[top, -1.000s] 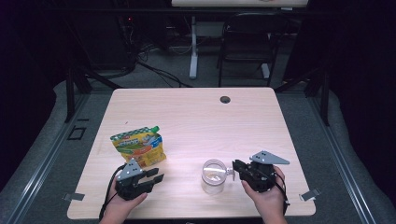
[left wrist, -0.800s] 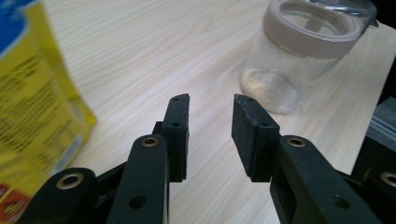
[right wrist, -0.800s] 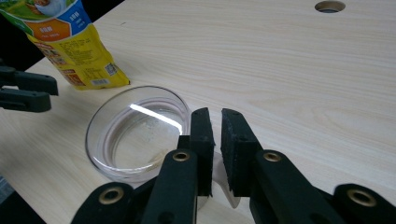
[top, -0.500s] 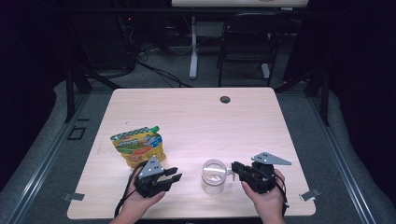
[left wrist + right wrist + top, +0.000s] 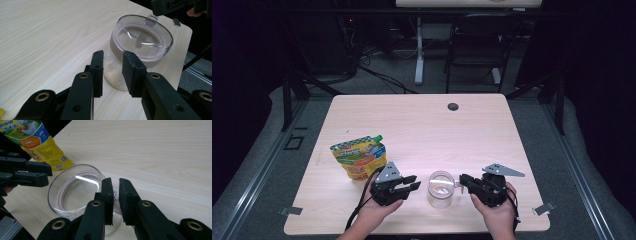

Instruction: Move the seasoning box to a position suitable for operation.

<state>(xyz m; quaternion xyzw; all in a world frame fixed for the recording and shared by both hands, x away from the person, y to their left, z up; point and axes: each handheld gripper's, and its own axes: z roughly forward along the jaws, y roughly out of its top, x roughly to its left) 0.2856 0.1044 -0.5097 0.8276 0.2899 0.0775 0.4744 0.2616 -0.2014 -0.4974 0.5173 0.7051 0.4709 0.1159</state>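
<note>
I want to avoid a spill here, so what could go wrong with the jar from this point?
The right gripper pinches only the small tab on the clear lid, so that thin hold could slip. The left gripper, whose jaws have just been closing with nothing between them, is beside the jar but not gripping it; if the lid is pulled now, the jar may tip or slide, scattering the pale grains. It also stands close to the table edge.

Jar (image 5: 440, 189): clear glossy plastic. Table (image 5: 422, 130): pale matt wood-grain. Pouch (image 5: 359, 157): glossy printed foil.
</note>
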